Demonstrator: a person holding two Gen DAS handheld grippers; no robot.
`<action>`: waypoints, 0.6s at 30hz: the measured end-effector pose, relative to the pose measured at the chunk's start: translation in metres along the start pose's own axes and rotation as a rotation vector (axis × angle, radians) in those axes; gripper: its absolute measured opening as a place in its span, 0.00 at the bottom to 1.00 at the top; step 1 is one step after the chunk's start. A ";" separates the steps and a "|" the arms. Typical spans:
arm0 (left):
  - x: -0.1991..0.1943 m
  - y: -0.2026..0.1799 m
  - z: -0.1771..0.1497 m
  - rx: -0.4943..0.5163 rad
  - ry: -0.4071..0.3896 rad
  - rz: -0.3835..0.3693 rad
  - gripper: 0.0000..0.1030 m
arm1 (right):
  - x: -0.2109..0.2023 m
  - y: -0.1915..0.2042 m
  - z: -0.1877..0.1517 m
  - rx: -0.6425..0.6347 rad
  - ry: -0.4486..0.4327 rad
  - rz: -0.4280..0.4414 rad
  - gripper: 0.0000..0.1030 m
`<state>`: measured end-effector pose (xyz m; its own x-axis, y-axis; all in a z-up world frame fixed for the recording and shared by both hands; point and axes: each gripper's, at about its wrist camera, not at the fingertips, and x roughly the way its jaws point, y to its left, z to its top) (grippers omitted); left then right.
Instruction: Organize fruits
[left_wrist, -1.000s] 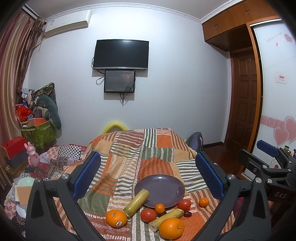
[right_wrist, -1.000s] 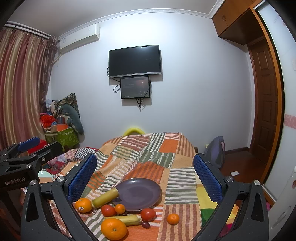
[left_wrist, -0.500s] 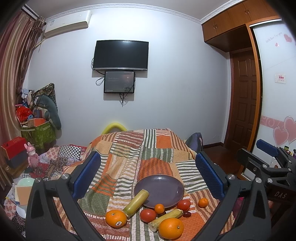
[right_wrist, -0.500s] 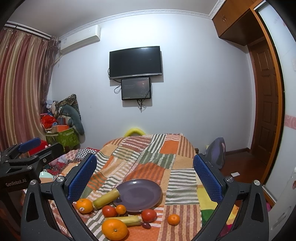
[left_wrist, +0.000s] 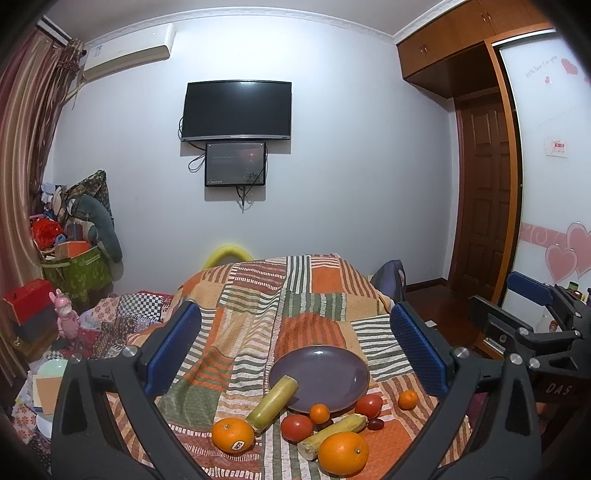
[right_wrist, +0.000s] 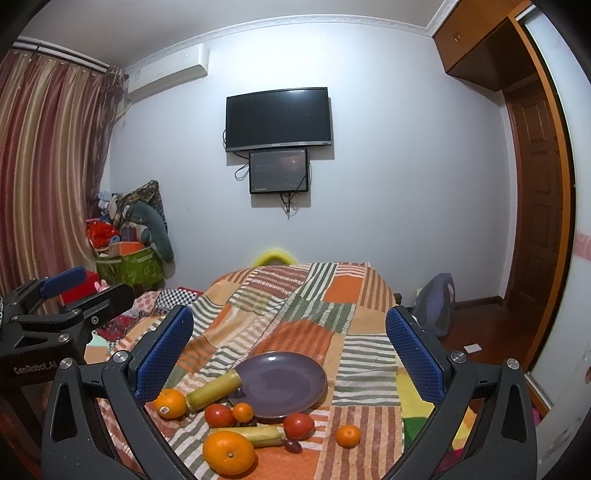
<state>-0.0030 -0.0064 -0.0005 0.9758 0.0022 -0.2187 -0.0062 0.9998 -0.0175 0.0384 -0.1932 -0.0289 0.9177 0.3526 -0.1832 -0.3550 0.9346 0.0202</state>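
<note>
A purple plate (left_wrist: 332, 365) (right_wrist: 291, 387) lies bare on the striped blanket (left_wrist: 310, 299). Along its near edge lie a stickered orange (left_wrist: 232, 435) (right_wrist: 170, 403), a big orange (left_wrist: 343, 452) (right_wrist: 228, 452), two tomatoes (left_wrist: 296, 427) (left_wrist: 368, 405), two small tangerines (left_wrist: 319, 413) (left_wrist: 407, 399), two yellow-green cane pieces (left_wrist: 272, 398) (left_wrist: 332, 430) and a dark grape (left_wrist: 376, 424). One cane piece rests against the plate's rim. My left gripper (left_wrist: 295, 347) and right gripper (right_wrist: 290, 345) both hover open above the fruit, holding nothing.
Each gripper shows in the other's view: right gripper (left_wrist: 535, 325), left gripper (right_wrist: 55, 310). A green box (left_wrist: 77, 273) with piled clutter stands at the left wall. A wooden door (left_wrist: 484, 199) and a grey bag (right_wrist: 436, 306) are to the right.
Both views have shifted only slightly; the fruit and plate lie where they were, and both grippers stay open.
</note>
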 end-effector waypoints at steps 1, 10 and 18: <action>0.001 0.000 -0.001 -0.001 0.003 -0.001 1.00 | 0.001 0.000 -0.001 -0.002 0.002 0.002 1.00; 0.017 0.008 -0.015 0.012 0.094 0.021 0.82 | 0.020 0.001 -0.025 -0.013 0.125 0.064 0.86; 0.034 0.030 -0.041 -0.011 0.221 0.042 0.69 | 0.042 0.005 -0.052 0.001 0.271 0.142 0.59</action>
<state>0.0208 0.0233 -0.0481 0.9028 0.0382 -0.4283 -0.0489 0.9987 -0.0140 0.0661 -0.1764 -0.0875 0.7779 0.4547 -0.4338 -0.4761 0.8770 0.0653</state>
